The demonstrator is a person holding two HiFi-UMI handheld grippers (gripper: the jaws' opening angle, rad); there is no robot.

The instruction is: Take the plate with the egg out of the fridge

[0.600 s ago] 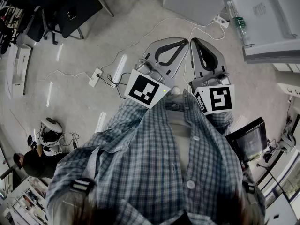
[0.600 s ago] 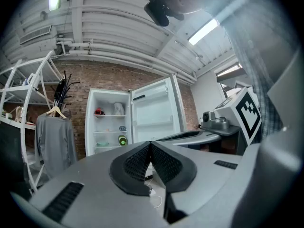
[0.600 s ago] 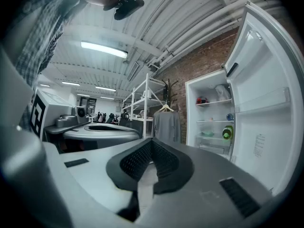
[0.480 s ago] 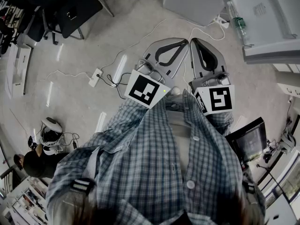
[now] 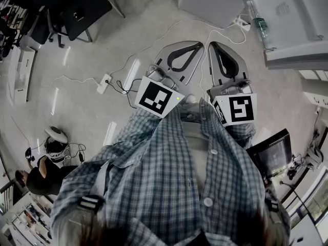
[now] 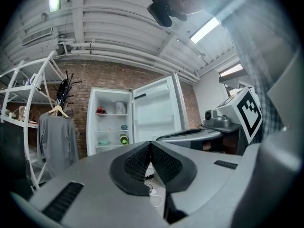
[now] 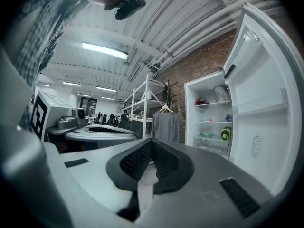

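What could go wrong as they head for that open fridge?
Tripping seems likeliest: a corded power strip lies on the floor just ahead. Also, the left gripper and right gripper are both shut; unless they open before reaching the stocked fridge, they may knock things over.

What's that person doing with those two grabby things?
A person in a checked shirt holds a gripper in each hand. The left gripper and right gripper are both shut and empty. They face a fridge with its door open, some way off. Small things sit on its shelves, too small to name. Nothing is picked up yet.
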